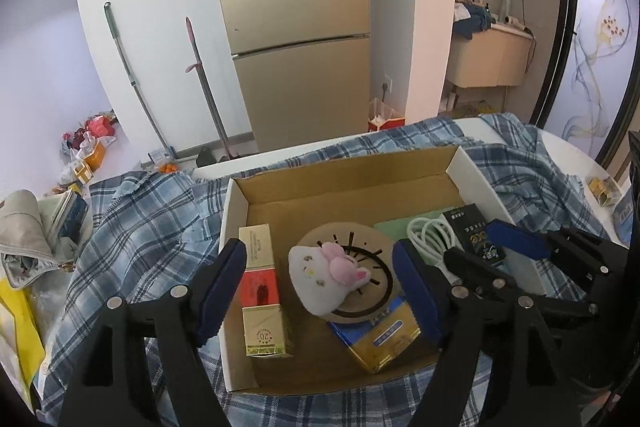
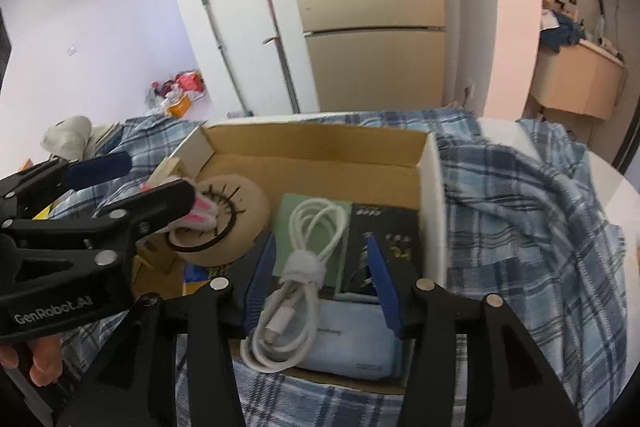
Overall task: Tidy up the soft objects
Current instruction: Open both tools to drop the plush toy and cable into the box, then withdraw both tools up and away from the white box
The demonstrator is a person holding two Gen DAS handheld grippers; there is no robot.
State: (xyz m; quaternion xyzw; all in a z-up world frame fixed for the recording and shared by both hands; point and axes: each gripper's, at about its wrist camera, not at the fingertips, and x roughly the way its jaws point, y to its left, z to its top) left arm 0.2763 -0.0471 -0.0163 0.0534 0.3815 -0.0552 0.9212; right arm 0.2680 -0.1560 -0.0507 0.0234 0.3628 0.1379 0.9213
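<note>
An open cardboard box (image 1: 340, 179) stands on a blue plaid cloth (image 1: 140, 227). In it a white plush toy with a pink bunny (image 1: 320, 275) lies on a round cardboard disc (image 1: 368, 239). My left gripper (image 1: 316, 287) is open, its blue pads on either side of the plush and apart from it. In the right wrist view, a coiled white cable (image 2: 304, 267) rests on a green pad (image 2: 288, 211) and a light blue pouch (image 2: 348, 351). My right gripper (image 2: 320, 279) is open around the cable without pressing on it. The plush (image 2: 200, 215) is partly hidden there behind my left gripper (image 2: 140, 179).
The box also holds a gold and red carton (image 1: 262, 291), a blue and gold packet (image 1: 380, 339) and a black packet (image 2: 384, 227). A grey bag (image 1: 24, 239) lies at the left. A fridge (image 1: 296, 27) and two mop handles stand behind the table.
</note>
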